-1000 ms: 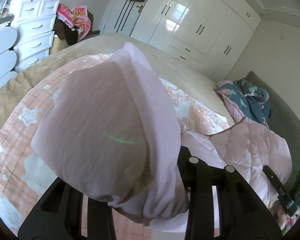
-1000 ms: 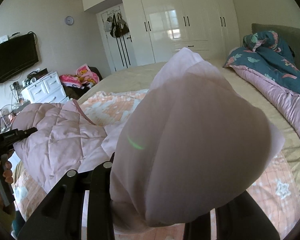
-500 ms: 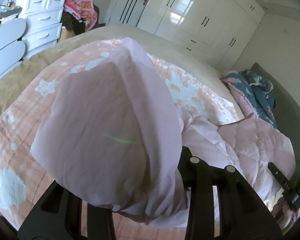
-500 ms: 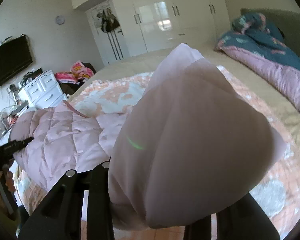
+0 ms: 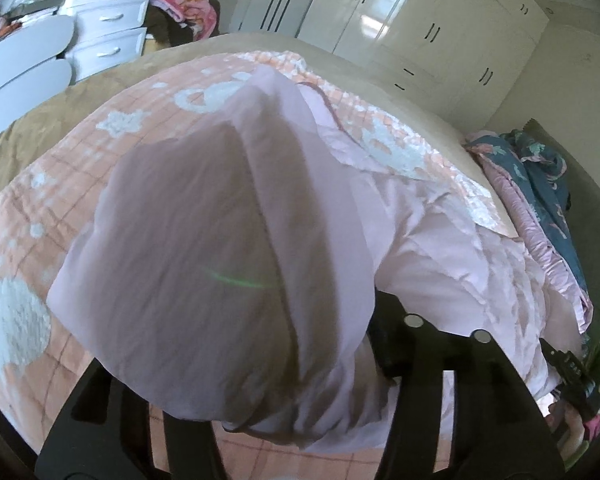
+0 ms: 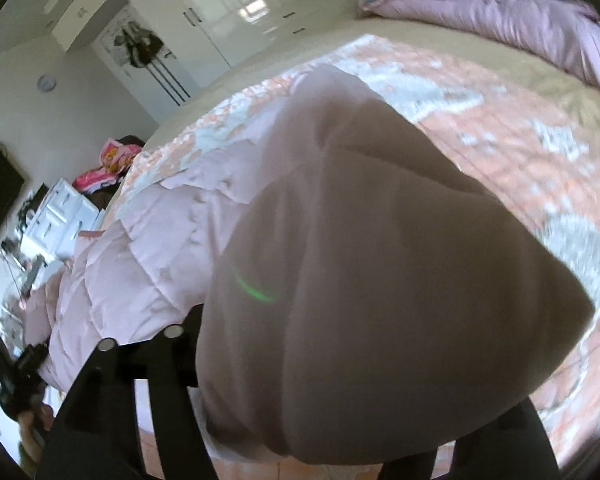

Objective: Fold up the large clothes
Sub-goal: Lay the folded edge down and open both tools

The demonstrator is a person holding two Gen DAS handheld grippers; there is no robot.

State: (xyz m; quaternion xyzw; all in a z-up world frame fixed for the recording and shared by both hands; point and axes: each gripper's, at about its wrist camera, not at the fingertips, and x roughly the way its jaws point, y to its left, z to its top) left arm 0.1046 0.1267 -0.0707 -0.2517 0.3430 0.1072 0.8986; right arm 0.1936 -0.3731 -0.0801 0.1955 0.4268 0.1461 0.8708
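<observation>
Two grippers: each pinching pink quilted garment
Left gripper: clamped on bunched corner
Right gripper: clamped likewise
Garment body: draped between, over bed

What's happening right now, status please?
Left gripper shut on pink jacket. Right gripper shut on it too. Jacket held over the peach blanket. Bunched cloth blocks both cameras.
</observation>
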